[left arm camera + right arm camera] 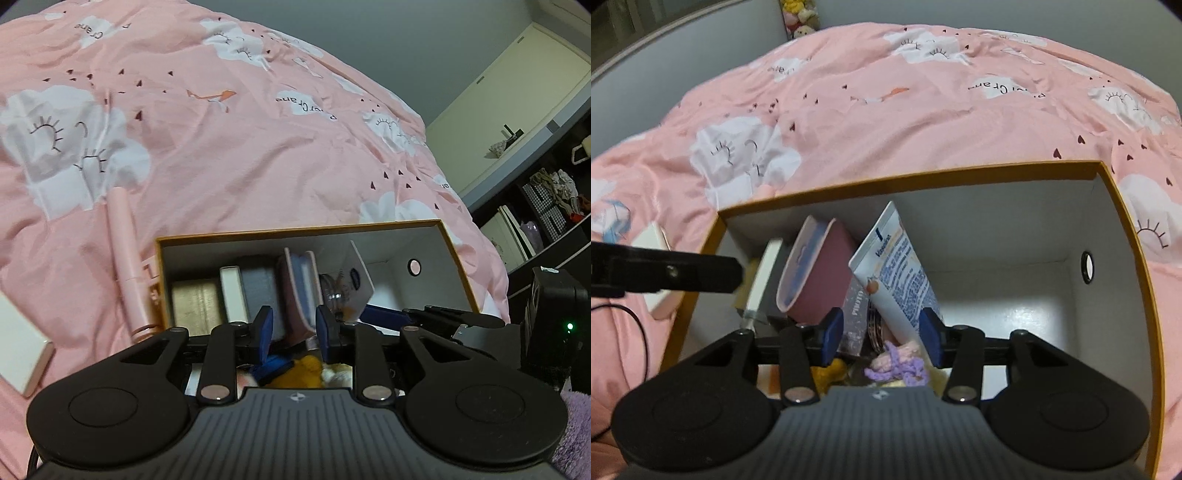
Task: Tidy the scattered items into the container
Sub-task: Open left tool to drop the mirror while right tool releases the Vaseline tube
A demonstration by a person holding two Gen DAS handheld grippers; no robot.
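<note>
An orange-rimmed box [436, 224] with white walls lies on the pink bed cover. Inside stand a gold box [195, 306], a white box [233, 291], a pink case [816, 269] and a white Vaseline tube [894, 273]. My right gripper [882, 334] hangs over the box, jaws apart, with the tube's lower end between the fingers and no pad pressing on it. Under it lie a purple and pink crochet piece [897, 360] and something yellow [831, 369]. My left gripper [294, 328] is over the box's near edge, jaws slightly apart with nothing gripped. A pink tube [125, 258] and a white box [18, 347] lie outside, to the left.
The pink cloud-print cover [240, 147] stretches beyond the box. Dark shelves [535, 221] with bags stand at the right. A black cable [639, 325] trails over the cover at the left. Purple fleece [576, 435] shows at the lower right. The box's right half [1015, 295] is bare.
</note>
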